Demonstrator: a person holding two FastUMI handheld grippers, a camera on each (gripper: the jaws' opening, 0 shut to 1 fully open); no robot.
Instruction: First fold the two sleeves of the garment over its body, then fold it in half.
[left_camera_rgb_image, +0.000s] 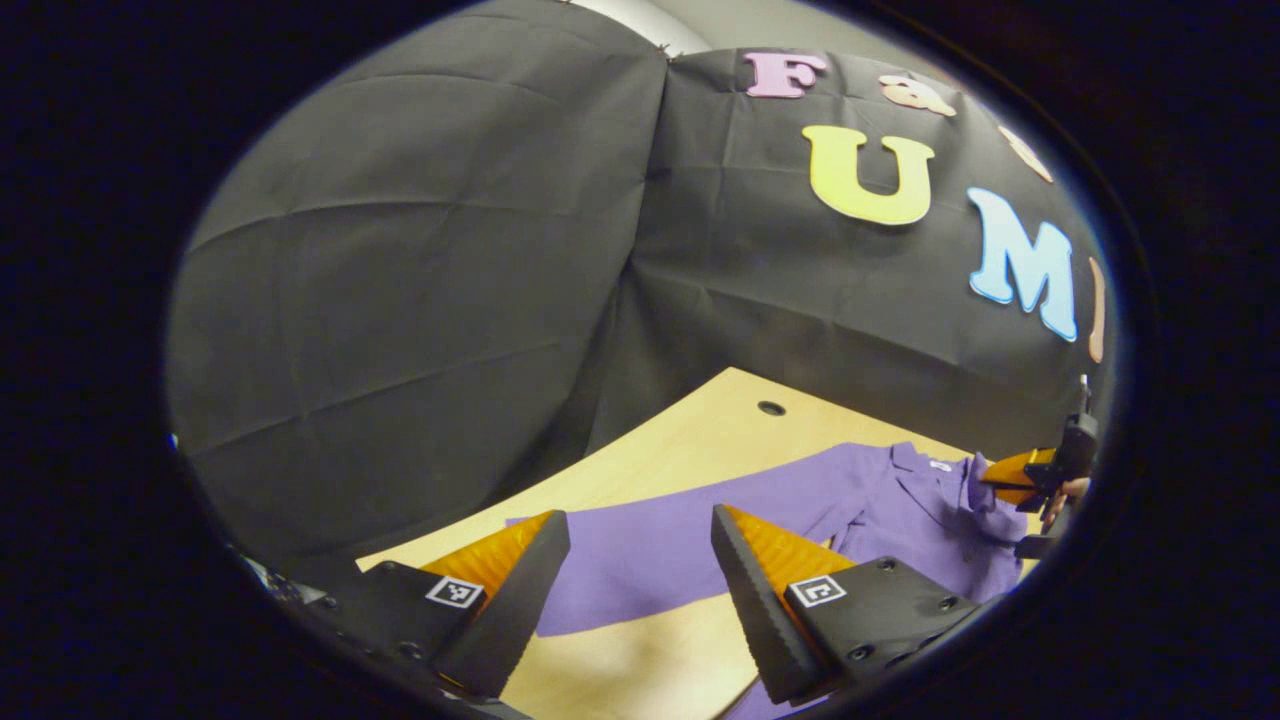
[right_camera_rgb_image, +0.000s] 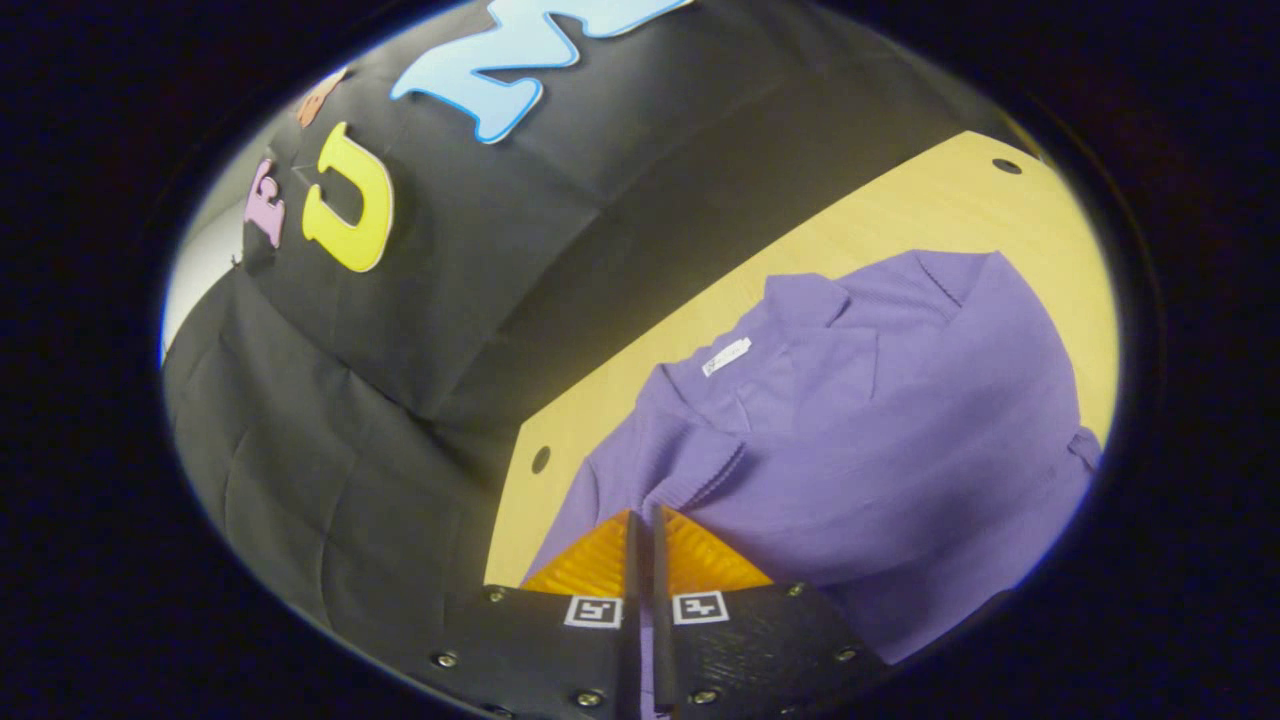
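Left gripper view has the wooden table (left_camera_rgb_image: 690, 450) under a purple collared shirt (left_camera_rgb_image: 700, 550), spread flat with one sleeve (left_camera_rgb_image: 640, 560) stretched sideways. The left gripper (left_camera_rgb_image: 640, 545) hangs above that sleeve, fingers wide apart and empty. In the right gripper view, the right gripper (right_camera_rgb_image: 641, 530) is pinched closed on shirt fabric near the ribbed cuff (right_camera_rgb_image: 700, 480).

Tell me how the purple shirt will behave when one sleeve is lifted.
The purple shirt probably flops and drapes: it lies flat with soft creases on the table. It likely drags along, because the right gripper pinches one thin layer. It looks light.
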